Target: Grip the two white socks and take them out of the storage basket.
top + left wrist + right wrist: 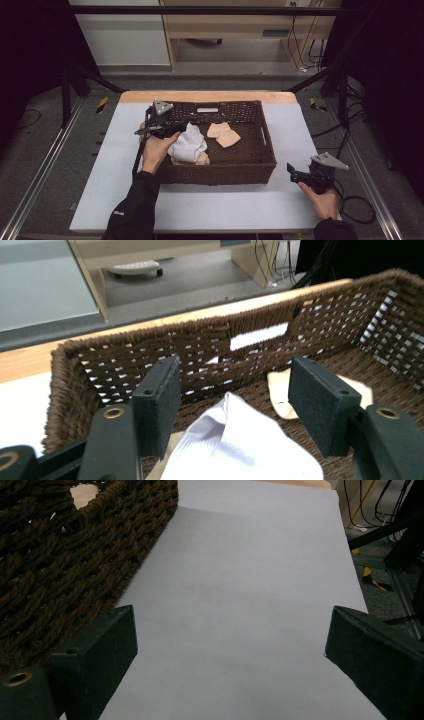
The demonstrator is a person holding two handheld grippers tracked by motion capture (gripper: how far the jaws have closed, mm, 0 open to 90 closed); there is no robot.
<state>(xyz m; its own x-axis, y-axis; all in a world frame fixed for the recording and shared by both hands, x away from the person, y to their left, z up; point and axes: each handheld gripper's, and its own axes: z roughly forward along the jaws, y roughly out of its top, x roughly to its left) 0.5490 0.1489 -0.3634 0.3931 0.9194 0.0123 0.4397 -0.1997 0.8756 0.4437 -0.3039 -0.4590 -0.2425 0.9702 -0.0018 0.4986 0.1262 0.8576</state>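
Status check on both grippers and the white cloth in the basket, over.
Left gripper open, poised over white cloth, not gripping. Right gripper open, over bare table beside basket. Beige cloth pieces beyond the white one, nothing blocking.

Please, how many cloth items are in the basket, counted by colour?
White cloth: 1
Beige cloth pieces, one in the middle of the basket, one partly under the white one: 2
Total: 3

The high view looks forward and down over the counter [200,210]; both gripper views sit low, sharing the wicker basket [220,172], its contents perhaps cloth.
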